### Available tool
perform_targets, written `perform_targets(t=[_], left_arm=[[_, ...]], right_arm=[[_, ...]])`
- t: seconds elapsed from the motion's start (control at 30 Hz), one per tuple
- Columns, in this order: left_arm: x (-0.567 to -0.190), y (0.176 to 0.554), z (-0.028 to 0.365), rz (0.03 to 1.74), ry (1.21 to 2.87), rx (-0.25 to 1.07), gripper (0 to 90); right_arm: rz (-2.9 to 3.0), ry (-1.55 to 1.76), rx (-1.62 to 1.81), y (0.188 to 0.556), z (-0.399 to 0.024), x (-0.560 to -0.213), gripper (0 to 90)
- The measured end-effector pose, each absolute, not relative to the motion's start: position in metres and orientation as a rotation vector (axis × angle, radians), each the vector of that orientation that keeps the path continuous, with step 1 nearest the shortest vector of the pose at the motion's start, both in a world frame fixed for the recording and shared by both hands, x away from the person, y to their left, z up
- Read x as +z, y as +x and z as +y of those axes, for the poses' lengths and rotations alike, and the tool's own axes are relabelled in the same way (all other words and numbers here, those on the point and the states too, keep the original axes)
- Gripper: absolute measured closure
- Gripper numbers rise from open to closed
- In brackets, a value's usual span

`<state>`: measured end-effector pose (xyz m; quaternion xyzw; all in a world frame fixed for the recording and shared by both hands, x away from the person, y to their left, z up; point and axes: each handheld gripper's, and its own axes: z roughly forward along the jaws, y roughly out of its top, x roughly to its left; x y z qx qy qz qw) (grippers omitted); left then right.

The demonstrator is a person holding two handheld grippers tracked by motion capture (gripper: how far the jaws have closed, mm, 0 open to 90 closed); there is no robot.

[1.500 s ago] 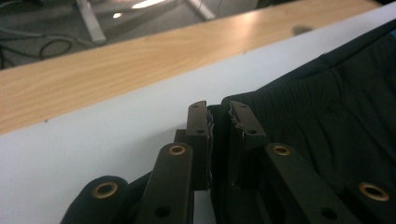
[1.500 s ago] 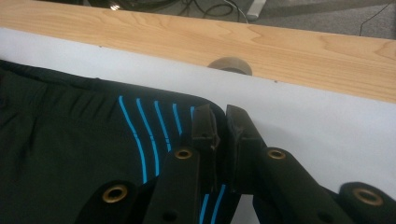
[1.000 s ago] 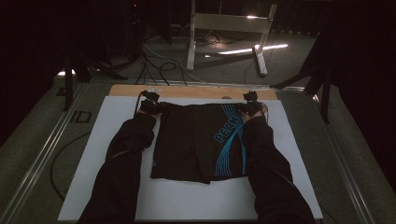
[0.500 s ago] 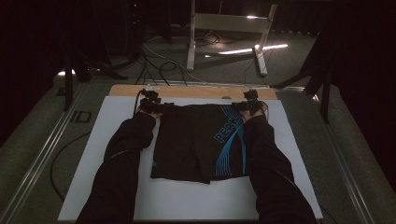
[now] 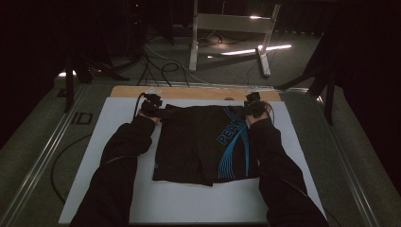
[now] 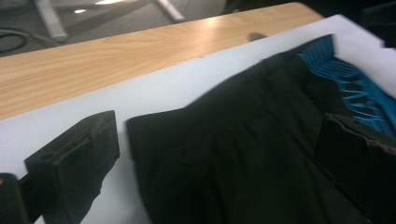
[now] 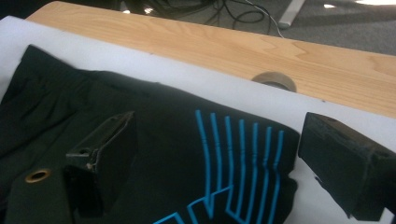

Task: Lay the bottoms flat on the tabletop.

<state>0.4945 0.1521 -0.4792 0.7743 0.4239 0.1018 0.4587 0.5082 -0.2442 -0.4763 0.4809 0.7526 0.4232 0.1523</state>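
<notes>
The black shorts [image 5: 203,142] with blue stripes lie flat on the white mat [image 5: 94,156] on the worktop [image 5: 189,92]. The left hand-held gripper [image 5: 163,112] and the right hand-held gripper [image 5: 247,109] sit over the top corners. Both have just been opening. Their jaws stand wide and hold nothing.

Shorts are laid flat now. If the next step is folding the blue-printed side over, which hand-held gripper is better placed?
Probably the right hand-held gripper: it sits at the shorts' far corner on the blue-striped side, jaws just opened with that corner between them. The left hand-held gripper is at the plain black corner.
</notes>
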Motion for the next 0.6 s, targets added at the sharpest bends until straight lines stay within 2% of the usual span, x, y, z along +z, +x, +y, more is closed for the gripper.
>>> perform_targets(t=[0.23,0.6], left_arm=[[-0.467,0.479,0.152,0.931,1.925,0.201,0.0],[-0.459,0.454,0.160,0.873,1.923,0.175,0.0]], right_arm=[[2.170,1.243,1.257,0.485,-0.235,-0.465,9.8],[2.247,1.129,1.333,0.459,-0.223,-0.446,9.8]])
